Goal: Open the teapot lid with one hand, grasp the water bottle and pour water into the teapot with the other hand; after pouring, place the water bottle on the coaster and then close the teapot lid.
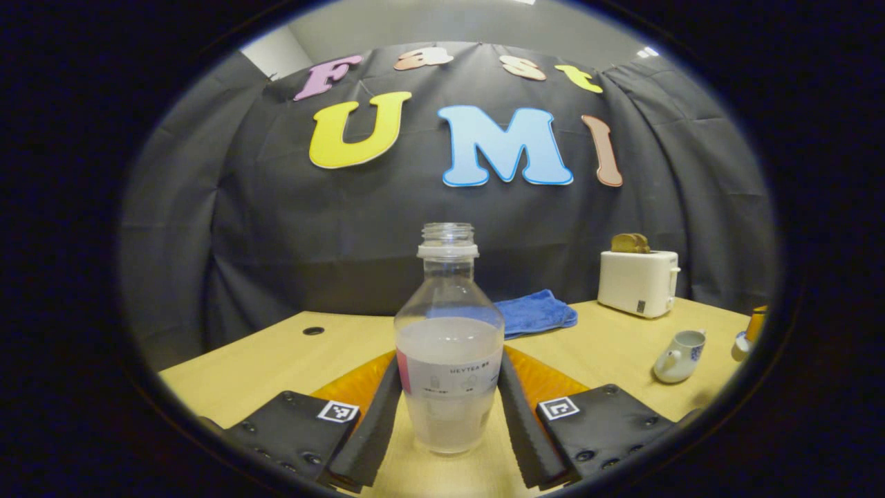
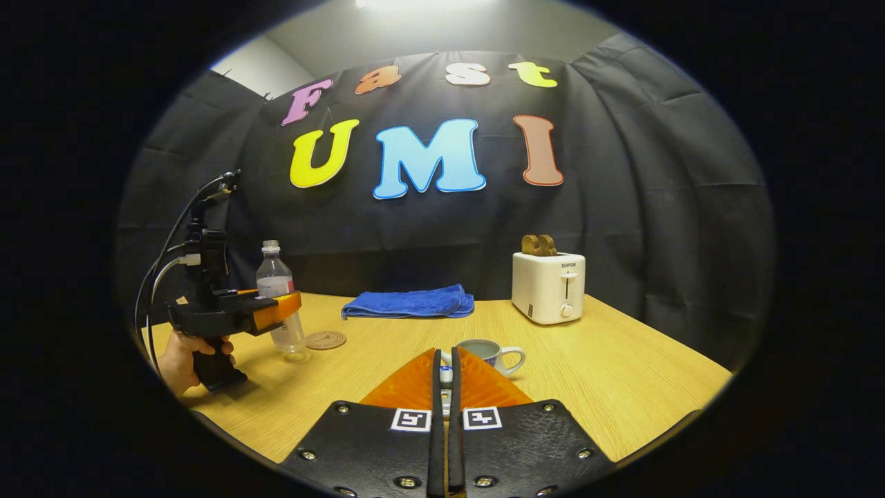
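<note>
An uncapped clear water bottle [image 1: 449,339], about half full, stands on the wooden table [image 1: 276,360]. My left gripper [image 1: 449,360] is shut on it, one finger on each side at the label. In the right gripper view the bottle [image 2: 276,283] stands next to a round coaster [image 2: 325,339], with the left gripper [image 2: 287,309] held by a hand. The white teapot [image 2: 487,353] sits open just beyond my right gripper [image 2: 446,356], which is shut on the teapot lid [image 2: 446,377], mostly hidden between the fingers. The left gripper view has the teapot [image 1: 681,356] at right, with the right gripper [image 1: 752,326] beside it.
A folded blue towel [image 2: 411,303] lies at the back of the table. A white toaster [image 2: 550,287] with bread in it stands at the back right. A hand [image 2: 181,360] holds the left gripper near the table's left edge.
</note>
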`<state>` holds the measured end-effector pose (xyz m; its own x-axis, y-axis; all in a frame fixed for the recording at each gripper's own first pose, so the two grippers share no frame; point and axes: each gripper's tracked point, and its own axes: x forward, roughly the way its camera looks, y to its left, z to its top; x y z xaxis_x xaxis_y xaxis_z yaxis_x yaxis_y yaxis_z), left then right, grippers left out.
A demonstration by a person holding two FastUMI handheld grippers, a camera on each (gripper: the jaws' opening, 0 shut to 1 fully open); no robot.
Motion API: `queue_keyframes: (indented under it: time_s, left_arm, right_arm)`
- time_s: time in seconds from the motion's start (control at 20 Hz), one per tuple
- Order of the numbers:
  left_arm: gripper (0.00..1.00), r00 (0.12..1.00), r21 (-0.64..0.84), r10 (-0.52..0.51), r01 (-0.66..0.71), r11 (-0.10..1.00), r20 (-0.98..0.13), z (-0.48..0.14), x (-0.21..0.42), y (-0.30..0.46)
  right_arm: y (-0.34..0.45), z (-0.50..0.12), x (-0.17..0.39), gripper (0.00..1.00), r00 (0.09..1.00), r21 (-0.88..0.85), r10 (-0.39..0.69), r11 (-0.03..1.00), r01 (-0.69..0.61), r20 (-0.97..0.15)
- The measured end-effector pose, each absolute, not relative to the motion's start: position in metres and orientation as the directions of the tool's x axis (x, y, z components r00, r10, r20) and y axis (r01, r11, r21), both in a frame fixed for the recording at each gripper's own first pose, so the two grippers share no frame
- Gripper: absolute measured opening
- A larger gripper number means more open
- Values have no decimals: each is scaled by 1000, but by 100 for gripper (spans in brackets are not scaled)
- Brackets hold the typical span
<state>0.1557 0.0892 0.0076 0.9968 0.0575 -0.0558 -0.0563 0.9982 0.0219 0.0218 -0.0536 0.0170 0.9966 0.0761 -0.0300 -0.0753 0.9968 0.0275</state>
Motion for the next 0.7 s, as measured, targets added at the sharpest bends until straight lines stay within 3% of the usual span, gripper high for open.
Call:
queue_keyframes:
  time_s: [0.35,0.7]
  left_arm:
    - [86,1000,-9,20,-20,1000,-16,21,191,85]
    - [86,997,-27,22,-24,999,-77,-8,240,103]
  right_arm:
    - [-59,8,24,3,996,47,77,996,-74,-52]
    - [-74,12,21,2,998,54,44,998,-41,-47]
